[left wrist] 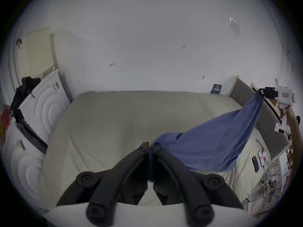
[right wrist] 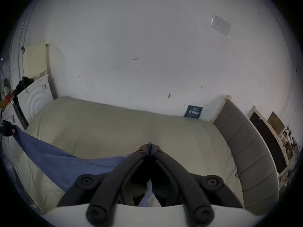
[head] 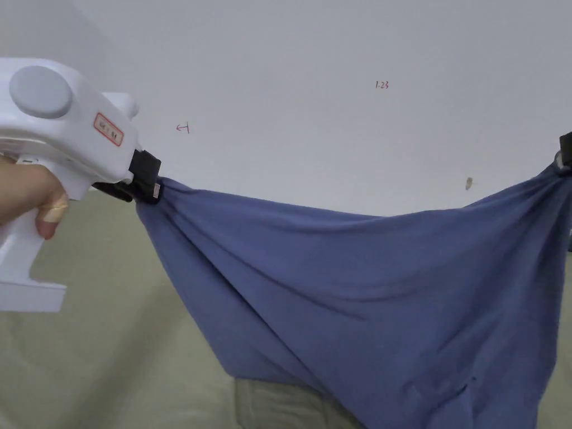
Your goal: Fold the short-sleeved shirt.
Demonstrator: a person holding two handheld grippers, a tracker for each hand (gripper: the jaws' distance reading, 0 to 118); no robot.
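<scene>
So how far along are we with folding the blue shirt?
Early. Done: both tongs have a hold; the left tongs and right tongs are each shut on an edge of the shirt. In hand: it hangs stretched between them above the bed, sagging in the middle. Left: laying it flat and every fold; no crease shows yet.

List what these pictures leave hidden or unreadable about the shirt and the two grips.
- Right gripper: cut off by the head view's right edge.
- Shirt: its hem runs below the head view's bottom edge; sleeves and collar are lost in bunched folds.
- Left gripper: the pinched cloth is hidden between its dark fingers in the left gripper view.
</scene>
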